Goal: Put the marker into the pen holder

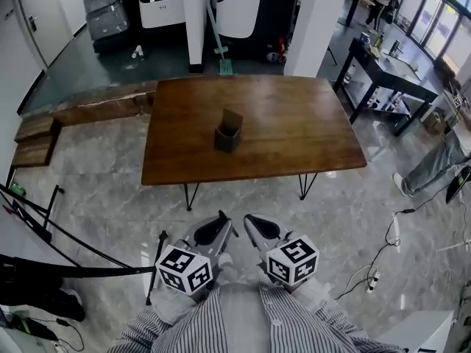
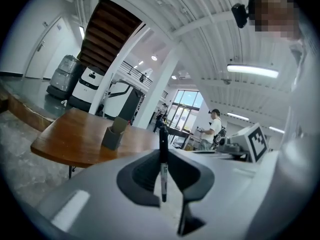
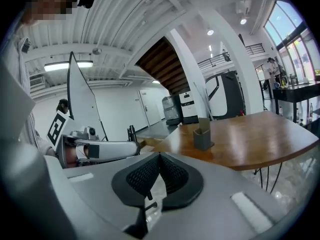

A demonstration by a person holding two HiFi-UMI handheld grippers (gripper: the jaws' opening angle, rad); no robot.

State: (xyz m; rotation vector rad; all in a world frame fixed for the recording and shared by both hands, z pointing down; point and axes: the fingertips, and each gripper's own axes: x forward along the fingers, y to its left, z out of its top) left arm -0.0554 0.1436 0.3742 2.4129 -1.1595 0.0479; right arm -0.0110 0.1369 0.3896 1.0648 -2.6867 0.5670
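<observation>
The left gripper view is showing what the head view is barely giving: a slim black marker [image 2: 163, 176] is standing upright between the jaws of the left gripper [image 2: 163, 154], which are clenching on it; its upper end is rising above them; a pale label is wrapping its barrel, with print too small to read; the right gripper view is showing the right gripper [image 3: 159, 160] with jaws pressing together on nothing; only the head view is laying out the spacing: both grippers are hovering by the person's striped shirt [image 1: 243, 322], well apart from the wooden table [image 1: 309, 123]; the dark pen holder [image 1: 227, 138] is sitting near the table's middle.
</observation>
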